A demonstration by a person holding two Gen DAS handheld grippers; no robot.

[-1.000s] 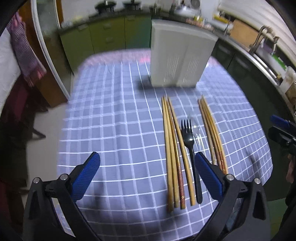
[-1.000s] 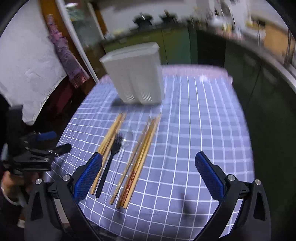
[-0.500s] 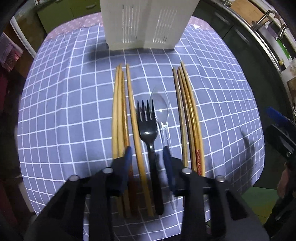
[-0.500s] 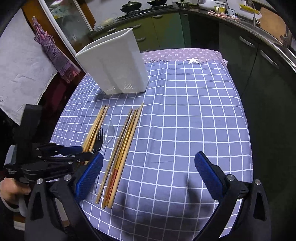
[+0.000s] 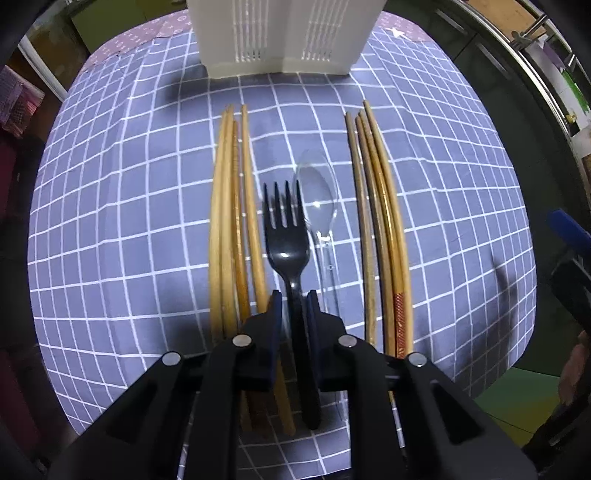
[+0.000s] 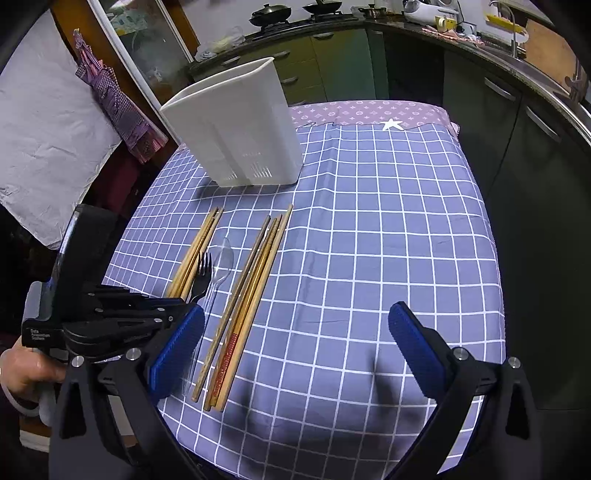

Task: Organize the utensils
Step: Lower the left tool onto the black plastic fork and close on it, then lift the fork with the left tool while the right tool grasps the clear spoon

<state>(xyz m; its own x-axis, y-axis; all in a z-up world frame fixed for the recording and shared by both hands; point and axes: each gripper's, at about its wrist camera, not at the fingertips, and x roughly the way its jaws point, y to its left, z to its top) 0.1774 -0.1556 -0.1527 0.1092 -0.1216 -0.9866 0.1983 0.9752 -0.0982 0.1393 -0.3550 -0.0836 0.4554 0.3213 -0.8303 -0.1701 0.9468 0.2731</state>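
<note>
Your left gripper [image 5: 294,295] is clenched on the handle of the black plastic fork [image 5: 286,236]: both blue ribbed pads press its thin, glossy stem from either side, just behind the neck. The fork lies flat on the tablecloth [image 5: 110,221], four tines pointing toward the white plastic utensil holder [image 5: 284,33]. Whether the handle is lifted off the cloth, you cannot tell from the left wrist view.

Just right of the fork sits a clear plastic spoon [image 5: 317,195], its oval bowl see-through with a small glare spot; its bowl touches or nearly touches the fork's outer tine. Left of the fork, a bundle of pale bamboo chopsticks [image 5: 229,229] lies lengthwise, smooth and slightly tapered. Right of the spoon lies a second bundle of darker wooden chopsticks [image 5: 380,229], one with a red patterned band near its thick end.

The holder stands upright at the far end of the table, a tall, matte, flat-walled box with slotted vents near its base and a vertical crease down the front.

Your right gripper [image 6: 295,354] is released, its jaws spread wide above the cloth's near right part, grasping nothing, well apart from the utensils. Its pads are the same blue ribbed material on black angular arms.

The tablecloth is a smooth blue-grey fabric with a white grid, lightly creased; a mauve patterned cloth [image 6: 369,110] shows beneath it at the far edge.
</note>
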